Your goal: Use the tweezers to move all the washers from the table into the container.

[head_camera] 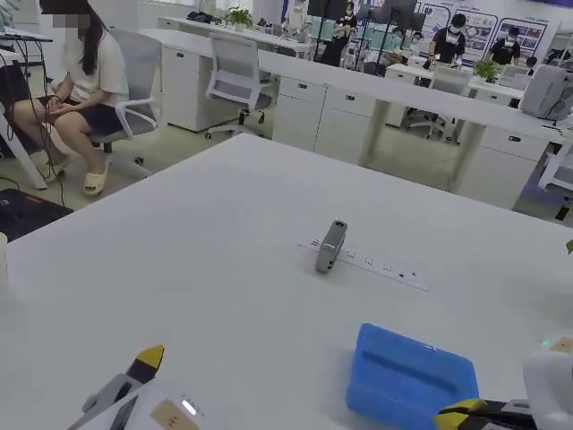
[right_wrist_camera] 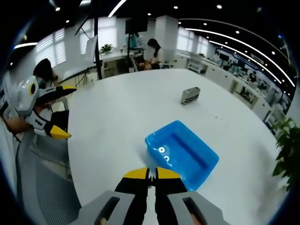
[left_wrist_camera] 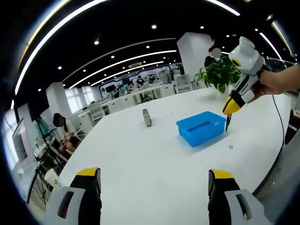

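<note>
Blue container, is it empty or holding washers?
Not empty: in the right gripper view, two small washers lie inside the blue container, near one end.

This is an open-plan office. Long white desks [head_camera: 403, 90] with drawer cabinets [head_camera: 300, 121] run in rows, and grey swivel chairs [head_camera: 235, 72] are pulled up to them. Potted plants [head_camera: 238, 16] stand on the desks. What look like posters [head_camera: 530, 34] line the far wall. Strip lights [left_wrist_camera: 126, 60] cross the ceiling, and people [head_camera: 448, 40] sit working.

Head view down across table [head_camera: 224, 269]; all three views share blue container [head_camera: 407, 381].
</note>
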A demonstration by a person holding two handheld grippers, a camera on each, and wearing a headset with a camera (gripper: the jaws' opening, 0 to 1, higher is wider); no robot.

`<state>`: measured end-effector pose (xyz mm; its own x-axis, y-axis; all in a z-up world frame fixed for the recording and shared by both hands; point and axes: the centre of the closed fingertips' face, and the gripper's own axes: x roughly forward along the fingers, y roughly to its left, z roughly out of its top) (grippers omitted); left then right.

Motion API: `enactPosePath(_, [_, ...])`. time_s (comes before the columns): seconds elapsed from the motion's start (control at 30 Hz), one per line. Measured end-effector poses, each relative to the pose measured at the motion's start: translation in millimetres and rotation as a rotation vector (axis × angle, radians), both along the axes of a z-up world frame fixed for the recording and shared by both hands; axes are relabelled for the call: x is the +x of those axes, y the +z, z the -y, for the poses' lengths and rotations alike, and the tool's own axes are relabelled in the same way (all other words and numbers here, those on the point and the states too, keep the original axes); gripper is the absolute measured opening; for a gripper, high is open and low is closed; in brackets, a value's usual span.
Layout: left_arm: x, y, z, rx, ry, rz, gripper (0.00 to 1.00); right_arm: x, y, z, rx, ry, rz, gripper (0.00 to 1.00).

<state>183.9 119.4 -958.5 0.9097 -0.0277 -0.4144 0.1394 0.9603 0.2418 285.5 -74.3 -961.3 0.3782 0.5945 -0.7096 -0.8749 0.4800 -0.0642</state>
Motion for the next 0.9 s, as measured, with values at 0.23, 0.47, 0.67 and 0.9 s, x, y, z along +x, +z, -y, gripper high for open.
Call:
enactPosePath(0.23, [0.2,-0.8,0.9,0.0,-0.004,-0.003,0.98,23.2,13.6,-1.6,0.011,-0.025,0.042,0.0])
enactPosePath(0.47, [0.3,-3.5,2.1,0.008,-0.011,-0.015,0.97,50.8,14.0,-3.9,0.024,-0.064,0.068,0.0])
enactPosePath(0.67, [0.7,2.2,2.0,-0.011,-0.007,0.012,0.97,72.2,-1.7,-6.5,0.01,-0.102,0.067,0.0])
enactPosePath(0.9, [0.6,-0.4,1.2,-0.005,-0.003,-0.002,0.97,80.8,-33.0,-4.6,-0.038,-0.115,0.025,0.0])
